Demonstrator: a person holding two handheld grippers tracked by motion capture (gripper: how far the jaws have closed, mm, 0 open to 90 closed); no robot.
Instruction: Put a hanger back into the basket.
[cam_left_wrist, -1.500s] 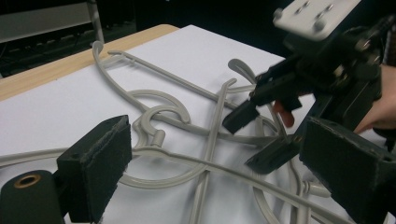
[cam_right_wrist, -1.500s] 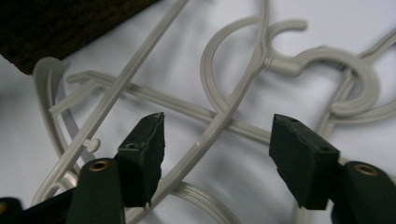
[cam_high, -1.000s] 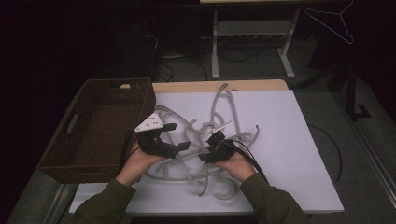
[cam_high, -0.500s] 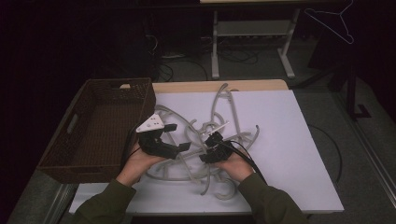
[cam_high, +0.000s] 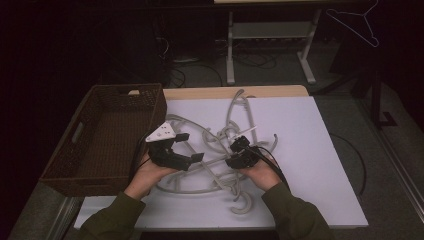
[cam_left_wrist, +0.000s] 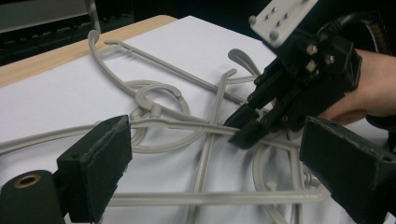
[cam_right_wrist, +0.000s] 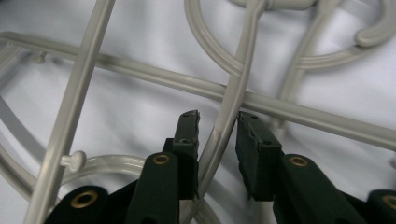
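Brown wicker basket (cam_high: 107, 135) at table's (cam_high: 320, 150) left (white-topped).

Smooth grey plastic hangers (cam_high: 220, 150); woven wicker basket (cam_high: 107, 140).

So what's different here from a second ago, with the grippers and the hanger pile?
The right gripper has just been closing its jaws around a grey hanger bar; the pads do not yet press on it. The left gripper stays open over the tangled hangers, both hands roughly in place. The wicker basket and the white sheet are unchanged.
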